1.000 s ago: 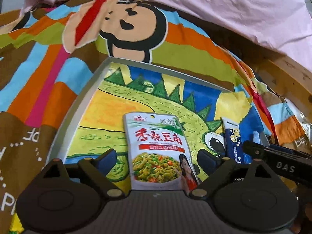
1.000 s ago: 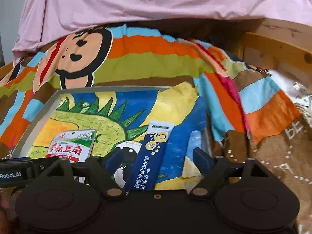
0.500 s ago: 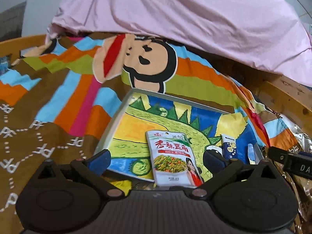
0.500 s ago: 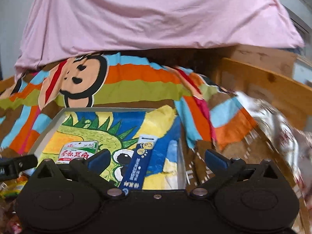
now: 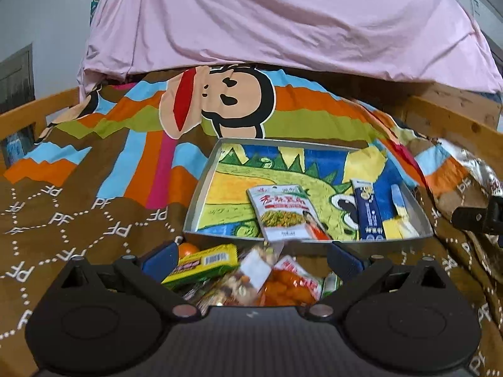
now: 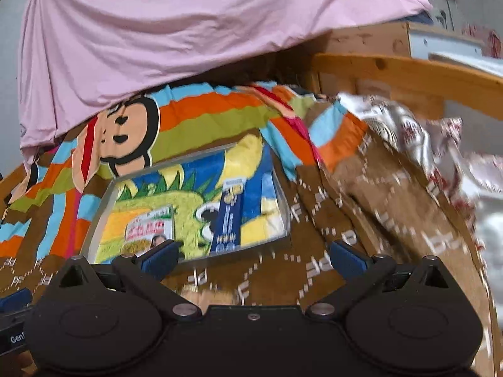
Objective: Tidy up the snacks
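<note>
**Both grippers wide over the snack pile and tray**

The left gripper [image 5: 251, 256] stood wide and held nothing, hanging over a heap of loose snacks [image 5: 251, 279]: a green-yellow bar [image 5: 204, 262] and an orange packet [image 5: 287, 284] lay between its fingers. Just beyond sat the tray [image 5: 201, 188] on the blanket [image 5: 78, 213], with a bean pouch [image 5: 283, 212] and a blue sachet [image 5: 367, 210] lying flat inside, apart. The right gripper [image 6: 253, 256] was also wide and empty, over brown blanket beside the tray [image 6: 100, 216]. A silver bag [image 6: 405, 128] lay blurred at far right, below a pink sheet [image 6: 157, 31]

Wood bed frame [image 6: 408, 66], pink sheet [image 5: 283, 22]
</note>
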Demonstrator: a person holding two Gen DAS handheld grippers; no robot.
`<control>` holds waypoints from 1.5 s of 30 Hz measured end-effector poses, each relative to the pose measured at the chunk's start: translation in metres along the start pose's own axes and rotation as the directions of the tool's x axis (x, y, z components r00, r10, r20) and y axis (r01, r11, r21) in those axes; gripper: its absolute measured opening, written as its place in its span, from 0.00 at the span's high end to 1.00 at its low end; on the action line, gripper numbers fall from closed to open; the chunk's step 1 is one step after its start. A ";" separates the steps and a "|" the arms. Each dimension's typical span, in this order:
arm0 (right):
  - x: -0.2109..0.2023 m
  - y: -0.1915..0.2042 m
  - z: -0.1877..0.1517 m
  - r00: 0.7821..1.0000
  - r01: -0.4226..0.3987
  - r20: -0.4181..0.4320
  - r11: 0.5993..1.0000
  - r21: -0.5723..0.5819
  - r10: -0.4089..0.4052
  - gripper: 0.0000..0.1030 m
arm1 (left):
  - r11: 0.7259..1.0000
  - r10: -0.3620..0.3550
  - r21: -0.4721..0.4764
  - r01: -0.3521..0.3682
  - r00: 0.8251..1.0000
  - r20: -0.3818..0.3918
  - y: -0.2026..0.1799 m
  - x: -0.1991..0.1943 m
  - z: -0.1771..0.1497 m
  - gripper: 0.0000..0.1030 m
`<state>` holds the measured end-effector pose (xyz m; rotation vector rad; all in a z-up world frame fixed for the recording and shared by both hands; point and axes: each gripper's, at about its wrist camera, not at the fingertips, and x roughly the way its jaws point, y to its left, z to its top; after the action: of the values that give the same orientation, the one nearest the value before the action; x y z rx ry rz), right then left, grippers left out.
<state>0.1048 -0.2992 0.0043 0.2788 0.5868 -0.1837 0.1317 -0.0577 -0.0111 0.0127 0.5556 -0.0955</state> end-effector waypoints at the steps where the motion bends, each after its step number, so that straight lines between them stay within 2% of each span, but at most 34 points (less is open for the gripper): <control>1: -0.002 0.000 -0.003 1.000 0.003 -0.010 1.000 -0.002 -0.003 0.01 | 1.000 0.006 0.007 -0.006 1.000 -0.002 0.000 -0.003 -0.002 0.01; 4: -0.005 0.002 -0.009 0.999 0.020 -0.050 1.000 -0.016 -0.021 0.01 | 0.999 0.028 0.024 -0.028 1.000 -0.012 0.004 -0.014 -0.011 0.00; 8: 0.003 0.007 -0.019 0.987 0.047 -0.152 0.997 -0.058 -0.055 0.01 | 0.999 0.036 0.022 -0.035 0.997 -0.070 0.010 -0.020 -0.021 0.00; 12: 0.020 0.014 -0.028 0.961 0.061 -0.260 0.991 -0.117 -0.090 0.01 | 1.000 0.002 0.023 0.001 0.992 -0.124 0.011 -0.020 -0.032 0.00; 15: 0.026 0.017 -0.034 0.949 0.047 -0.302 0.989 -0.138 -0.087 0.01 | 0.999 -0.027 0.038 0.034 0.986 -0.166 0.008 -0.013 -0.037 0.01; 23: 0.036 0.018 -0.035 0.934 0.032 -0.348 0.990 -0.137 -0.079 0.01 | 0.991 -0.120 0.031 0.132 0.958 -0.259 -0.001 0.004 -0.053 0.01; 31: 0.040 0.022 -0.038 0.926 0.005 -0.373 0.990 -0.144 -0.059 0.01 | 0.982 -0.170 0.031 0.185 0.948 -0.268 -0.009 0.008 -0.057 0.01; 36: 0.042 0.026 -0.038 0.923 -0.016 -0.383 0.989 -0.149 -0.043 0.01 | 0.982 -0.187 -0.037 0.184 0.937 -0.295 -0.009 0.020 -0.063 0.01; 40: 0.047 0.027 -0.036 0.921 -0.023 -0.389 0.990 -0.139 -0.033 0.01 | 0.985 -0.173 -0.046 0.166 0.938 -0.302 -0.009 0.025 -0.066 0.01; 45: 0.060 0.034 -0.034 0.916 -0.041 -0.400 0.986 -0.161 -0.027 0.01 | 0.989 -0.146 -0.040 0.140 0.952 -0.270 -0.009 0.021 -0.065 0.01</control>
<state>0.1443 -0.2617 -0.0496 0.1555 1.0050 -0.0680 0.1145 -0.0661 -0.0777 -0.0354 0.8332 -0.2322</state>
